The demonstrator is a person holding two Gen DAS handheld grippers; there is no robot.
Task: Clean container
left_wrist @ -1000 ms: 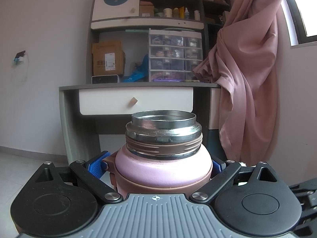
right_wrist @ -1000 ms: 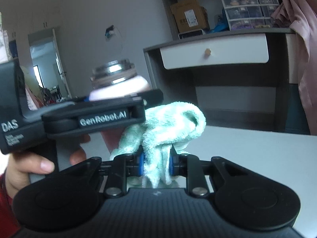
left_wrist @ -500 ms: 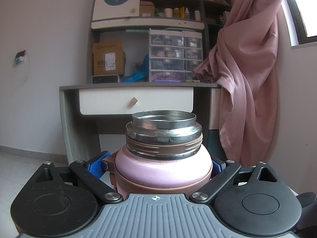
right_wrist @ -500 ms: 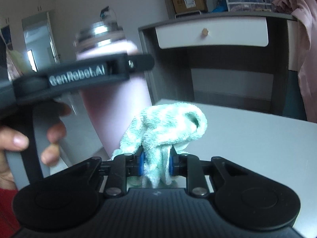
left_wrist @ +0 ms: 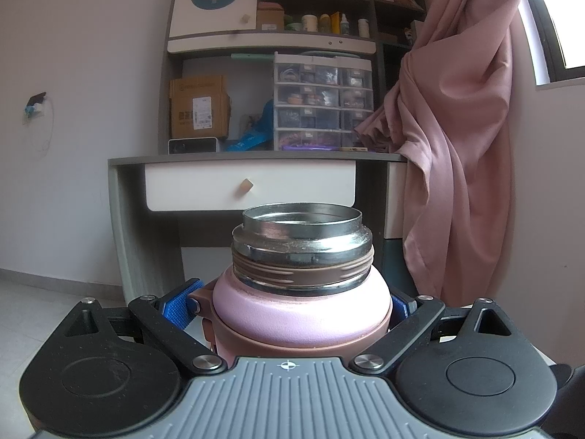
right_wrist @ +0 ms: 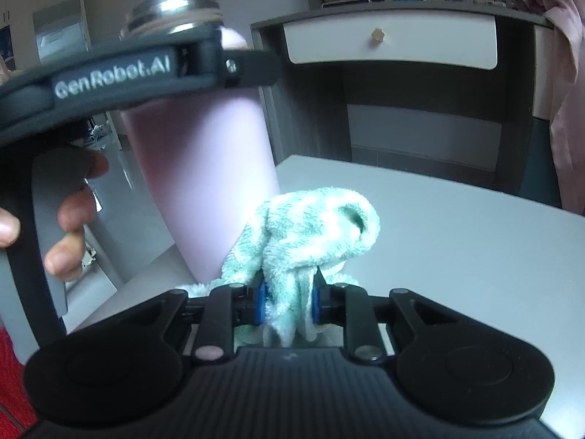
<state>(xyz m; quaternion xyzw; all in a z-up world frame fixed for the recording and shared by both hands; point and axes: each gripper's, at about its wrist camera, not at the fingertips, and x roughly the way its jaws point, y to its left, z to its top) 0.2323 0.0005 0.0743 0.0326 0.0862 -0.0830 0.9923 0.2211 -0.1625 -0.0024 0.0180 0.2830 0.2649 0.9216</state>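
Gripping pink steel-necked flask (left_wrist: 301,307) upright at shoulder, lid off: left gripper (left_wrist: 292,305). Right gripper (right_wrist: 287,305) clamped on mint terry cloth (right_wrist: 310,219), low beside flask wall, above white worktop (right_wrist: 457,226) near its far-left corner. Wiping step under way, I'd say; next, press cloth against body, stroke.

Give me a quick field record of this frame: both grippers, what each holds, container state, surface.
left gripper: shut on pink flask, fingers on either side of its shoulder
flask state: upright, lid off, steel mouth open
right gripper: shut on green cloth
cloth position: low beside the flask body, contact unclear
surface: white table under the cloth
background: desk with drawer, pink curtain
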